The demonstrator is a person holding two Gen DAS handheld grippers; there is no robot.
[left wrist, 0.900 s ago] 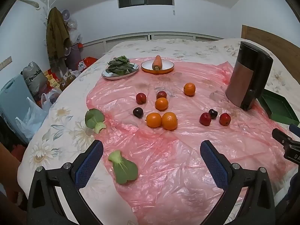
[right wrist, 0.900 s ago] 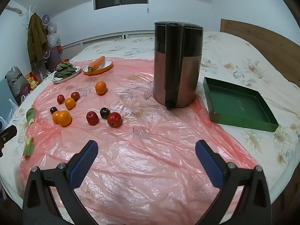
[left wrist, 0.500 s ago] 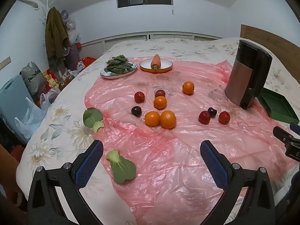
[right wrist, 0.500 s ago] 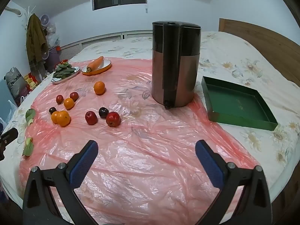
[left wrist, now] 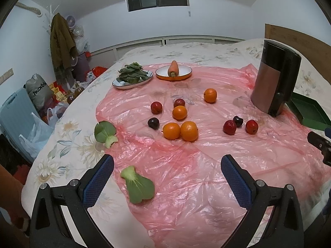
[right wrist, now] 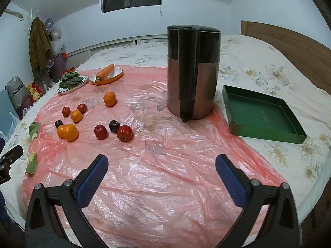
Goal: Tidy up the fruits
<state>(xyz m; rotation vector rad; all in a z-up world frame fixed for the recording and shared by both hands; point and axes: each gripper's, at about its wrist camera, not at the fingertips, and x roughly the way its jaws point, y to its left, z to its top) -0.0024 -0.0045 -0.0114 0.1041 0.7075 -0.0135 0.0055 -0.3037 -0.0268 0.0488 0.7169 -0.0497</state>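
Several oranges lie on a pink plastic sheet [left wrist: 186, 175] spread over a bed; two touching oranges [left wrist: 180, 131] sit mid-sheet, one orange [left wrist: 210, 95] farther back. Red and dark fruits are scattered around them, with a group of three [right wrist: 113, 131] nearer the kettle. An empty green tray [right wrist: 260, 113] rests on the bedspread at the right. My left gripper [left wrist: 167, 162] hovers open over the sheet's near edge, well short of the fruit. My right gripper [right wrist: 161, 161] is open too, above bare plastic, with nothing between its fingers.
A tall copper-and-black kettle [right wrist: 193, 70] stands between the fruit and the tray. A plate of leafy greens [left wrist: 132, 75] and an orange dish with a carrot [left wrist: 173, 72] sit at the back. Two loose bok choy pieces [left wrist: 137, 185] lie near the left edge. Clutter fills the floor at left.
Both views have shifted only slightly; the fruit sits a little lower and left in the left wrist view. Nothing on the sheet has moved, and both grippers stay open.
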